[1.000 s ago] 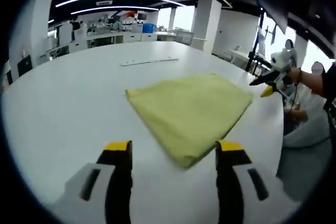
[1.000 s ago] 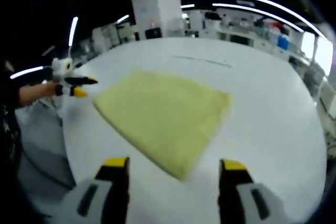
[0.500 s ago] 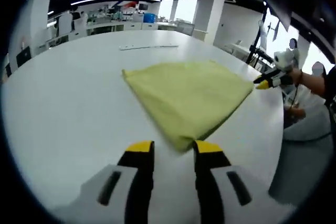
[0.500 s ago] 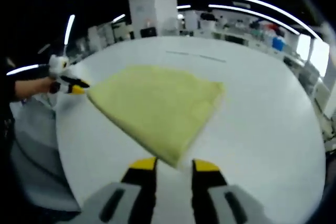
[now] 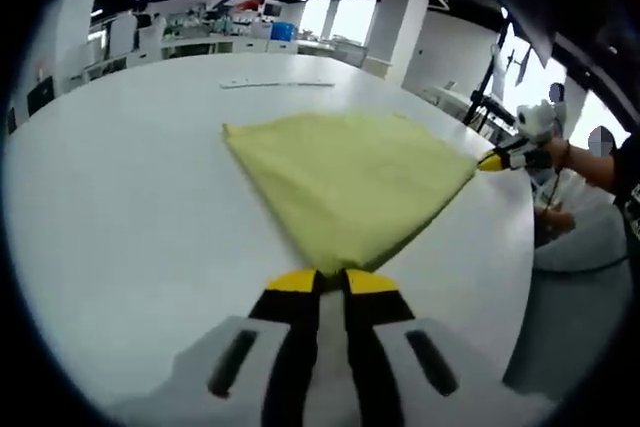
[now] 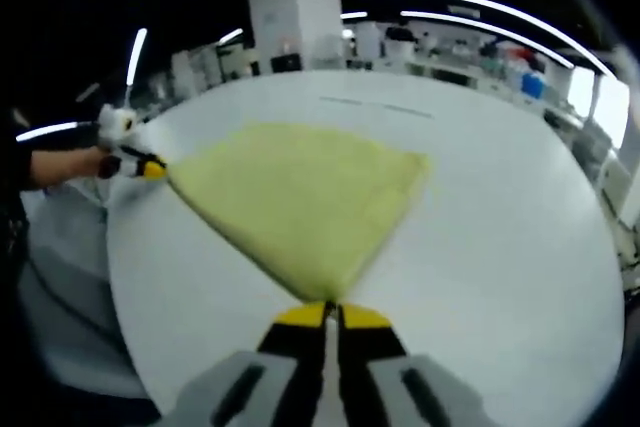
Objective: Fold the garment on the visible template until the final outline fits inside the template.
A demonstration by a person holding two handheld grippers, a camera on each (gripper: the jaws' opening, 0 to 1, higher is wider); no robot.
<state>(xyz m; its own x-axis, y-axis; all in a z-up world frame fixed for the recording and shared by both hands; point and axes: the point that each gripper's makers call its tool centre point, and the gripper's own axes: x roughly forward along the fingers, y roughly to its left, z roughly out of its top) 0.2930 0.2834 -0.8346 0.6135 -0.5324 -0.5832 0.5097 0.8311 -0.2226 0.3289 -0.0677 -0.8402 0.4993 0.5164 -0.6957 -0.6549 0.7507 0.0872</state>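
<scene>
Evidently both grippers are clamping opposite corners of one yellow garment (image 5: 350,182), which is lying folded flat on the white worktop (image 5: 120,217). In the left gripper view, the left gripper (image 5: 330,282) is pinching the nearest corner, its yellow-tipped jaws drawn together on the cloth. The right gripper (image 5: 497,159), held by a person's hand (image 5: 560,154), is biting the far right corner. In the right gripper view, the right gripper (image 6: 328,313) is closing its jaws on the near corner while the left gripper (image 6: 150,168) is gripping the corner at the far left. Holding two corners of the same edge at once looks like preparation for lifting that edge and carrying it over for another fold, keeping the cloth taut and square.

Counting: one garment, two grippers, one worktop. A thin pale strip (image 5: 275,84) is lying beyond the garment; no template outline can be made out.
</scene>
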